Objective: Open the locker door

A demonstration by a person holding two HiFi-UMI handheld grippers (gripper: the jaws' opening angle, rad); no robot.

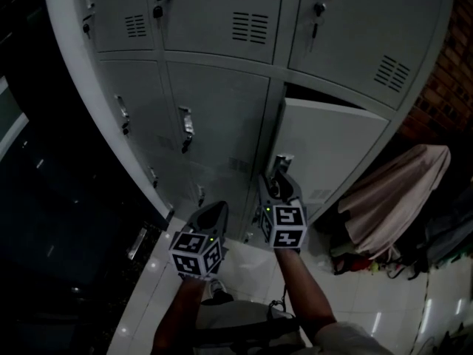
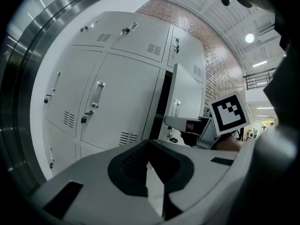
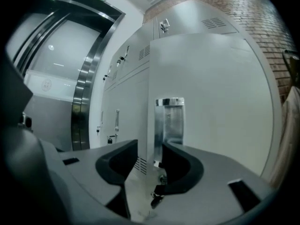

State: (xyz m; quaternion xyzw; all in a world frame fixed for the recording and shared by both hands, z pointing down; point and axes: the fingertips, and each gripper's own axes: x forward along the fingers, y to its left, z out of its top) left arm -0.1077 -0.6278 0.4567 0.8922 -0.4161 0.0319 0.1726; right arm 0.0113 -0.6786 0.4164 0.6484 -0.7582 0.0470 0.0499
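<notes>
While the smooth grey metal locker door (image 1: 332, 146) is ajar, the right gripper (image 3: 150, 146) keeps its fingers apart around the thin edge; the left gripper (image 2: 148, 144) has its fingers together.

Grey metal locker door (image 1: 332, 143) ajar; dark slot (image 2: 161, 102) between its free edge and frame, narrow. Right gripper (image 3: 150, 146) jaws apart, straddling that edge at chrome handle plate (image 3: 169, 121); little play either side. Closed grey locker doors (image 1: 214, 117) wall off left. Pinkish cloth heap (image 1: 392, 191) and red brick wall (image 1: 443, 72) crowd right of ajar door. White tiled floor (image 1: 355, 302) before lockers passable.
</notes>
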